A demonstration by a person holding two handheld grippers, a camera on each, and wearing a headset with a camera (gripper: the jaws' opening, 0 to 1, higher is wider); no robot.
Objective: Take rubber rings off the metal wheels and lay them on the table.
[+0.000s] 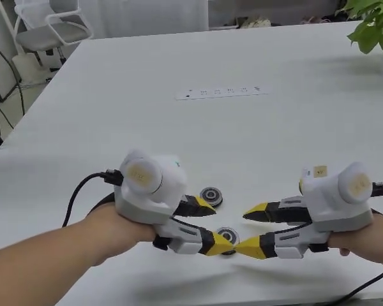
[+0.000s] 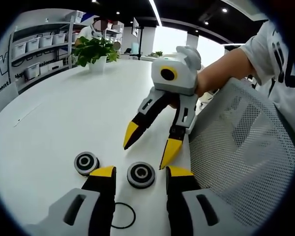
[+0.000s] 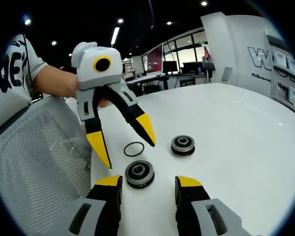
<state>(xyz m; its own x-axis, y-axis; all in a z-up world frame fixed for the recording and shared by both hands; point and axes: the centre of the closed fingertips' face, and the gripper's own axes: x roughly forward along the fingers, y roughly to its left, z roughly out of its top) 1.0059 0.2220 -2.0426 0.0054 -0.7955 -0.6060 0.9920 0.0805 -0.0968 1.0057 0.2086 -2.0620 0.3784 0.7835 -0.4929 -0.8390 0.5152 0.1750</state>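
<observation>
Wheel (image 3: 140,174) lies untouched between left gripper (image 1: 222,225) and right gripper (image 1: 241,230), both spread empty

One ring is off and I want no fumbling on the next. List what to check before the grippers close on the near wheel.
1. Is the left gripper open: ok.
2. Is the right gripper open: ok.
3. Does the near wheel lie flat on the table, between both pairs of jaws: ok.
4. Does the near wheel carry a rubber ring: cannot tell.
5. Is the far wheel apart from the jaws: ok.
6. Is the loose ring flat on the table, clear of the near wheel: ok.
</observation>
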